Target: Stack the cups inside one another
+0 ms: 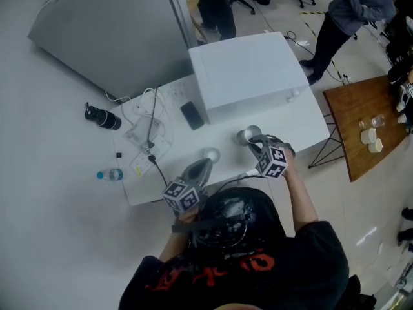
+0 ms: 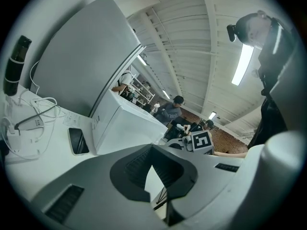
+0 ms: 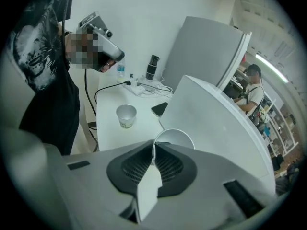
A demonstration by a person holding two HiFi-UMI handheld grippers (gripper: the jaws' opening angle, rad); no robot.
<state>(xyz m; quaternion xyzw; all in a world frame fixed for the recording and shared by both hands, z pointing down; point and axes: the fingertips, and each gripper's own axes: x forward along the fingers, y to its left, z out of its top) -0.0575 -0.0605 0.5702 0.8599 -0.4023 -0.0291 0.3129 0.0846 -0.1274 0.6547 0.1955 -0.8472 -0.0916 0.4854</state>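
Two paper cups are in play on the white table (image 1: pixel 303 124). One cup (image 1: pixel 210 155) (image 3: pixel 126 115) stands upright and free, mouth up. My right gripper (image 1: pixel 255 144) (image 3: pixel 154 163) is shut on the rim of the other cup (image 1: pixel 248 135) (image 3: pixel 174 137), which it holds above the table, in front of the white box, with its mouth tilted towards the camera. My left gripper (image 1: pixel 204 165) (image 2: pixel 152 169) hovers just short of the standing cup; its jaws are apart with nothing between them, and its own view does not show that cup.
A large white box (image 1: pixel 248 76) fills the table's back right. A phone (image 1: pixel 191 115) lies beside it, with cables and a power strip (image 1: pixel 148 137) further left. A black bottle (image 1: pixel 102 117) and a water bottle (image 1: pixel 111 174) sit off the table's left edge. A wooden table (image 1: pixel 364 124) stands to the right.
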